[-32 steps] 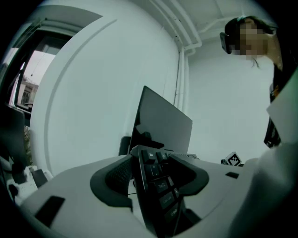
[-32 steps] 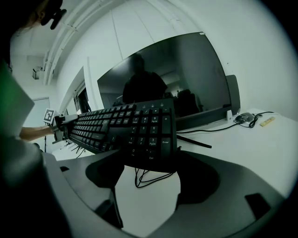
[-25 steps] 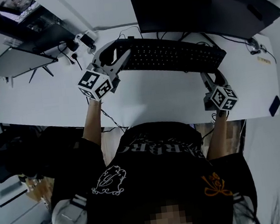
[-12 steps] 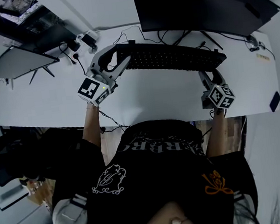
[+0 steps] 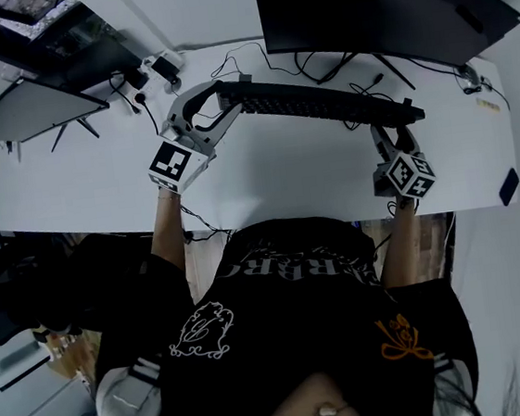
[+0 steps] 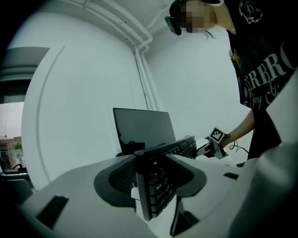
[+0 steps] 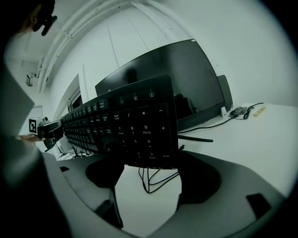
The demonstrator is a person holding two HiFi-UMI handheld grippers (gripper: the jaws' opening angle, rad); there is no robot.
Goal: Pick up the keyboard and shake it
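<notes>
A person at a white desk (image 5: 284, 176) holds a black keyboard (image 5: 323, 104) by its two ends, seen from above. The left gripper (image 5: 217, 100) is clamped on the left end, which shows edge-on between its jaws in its own view. The right gripper (image 5: 384, 132) is clenched on the number-pad end. The keyboard is raised off the desk and tipped up toward its long edge, just in front of a dark monitor (image 5: 377, 7).

Risks, judged from this pose: each grip takes only a short bite at an end, so a hard shake could slide a pad off and let that end drop or twist. The cable (image 7: 149, 179) hangs loose below (its far end is not traceable) and could pull taut or snag. A wide swing away from the person could knock the monitor.
</notes>
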